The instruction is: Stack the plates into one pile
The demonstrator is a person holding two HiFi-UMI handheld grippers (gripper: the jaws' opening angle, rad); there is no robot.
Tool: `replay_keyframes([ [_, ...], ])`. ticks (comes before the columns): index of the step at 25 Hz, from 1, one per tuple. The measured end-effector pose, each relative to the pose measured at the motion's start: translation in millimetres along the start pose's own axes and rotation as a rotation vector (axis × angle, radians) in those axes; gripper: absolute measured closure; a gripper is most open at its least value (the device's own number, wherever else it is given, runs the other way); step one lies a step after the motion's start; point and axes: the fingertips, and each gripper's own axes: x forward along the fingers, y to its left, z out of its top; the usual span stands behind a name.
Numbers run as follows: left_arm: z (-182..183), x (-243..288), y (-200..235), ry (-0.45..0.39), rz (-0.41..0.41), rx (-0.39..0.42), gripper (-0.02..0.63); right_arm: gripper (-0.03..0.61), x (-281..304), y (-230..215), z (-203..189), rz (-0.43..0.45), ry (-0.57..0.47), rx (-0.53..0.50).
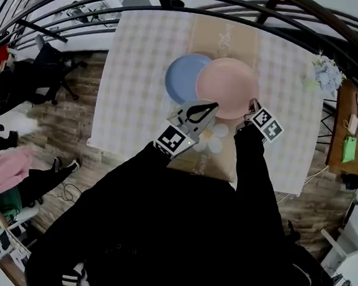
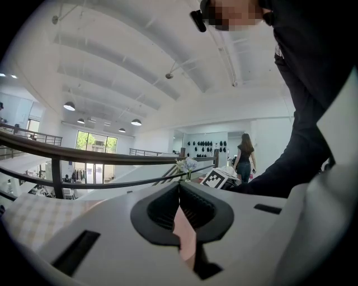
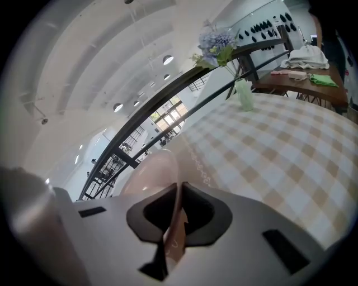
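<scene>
Both grippers hold one pink plate [image 1: 227, 86] over the checked table [image 1: 140, 92]. My left gripper [image 1: 210, 106] is shut on its near left rim, and my right gripper [image 1: 253, 106] is shut on its near right rim. The pink plate overlaps the right side of a blue plate [image 1: 180, 77] that lies on the table; whether they touch I cannot tell. In the left gripper view only a pink sliver of the plate [image 2: 184, 234] shows between the shut jaws of the left gripper [image 2: 179, 192]. In the right gripper view the right gripper [image 3: 180, 192] pinches the plate [image 3: 151, 170], which runs away from it.
A white daisy-shaped mat [image 1: 213, 139] lies near the table's front edge under my hands. A vase of pale blue flowers [image 1: 325, 74] stands at the table's right side, also in the right gripper view as a vase [image 3: 244, 92]. A dark railing [image 1: 241, 1] curves behind the table. A wooden side table [image 1: 345, 132] stands at the right.
</scene>
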Motion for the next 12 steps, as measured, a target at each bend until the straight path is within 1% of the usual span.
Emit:
replay_keyframes([
  [7, -7, -28, 37, 0.004, 0.049, -0.011, 0.594, 0.554, 30, 42, -31, 0.029, 0.051, -0.023],
  [12, -13, -46, 57, 0.006, 0.072, -0.03, 0.594, 0.551, 49, 63, -53, 0.032, 0.077, -0.044],
])
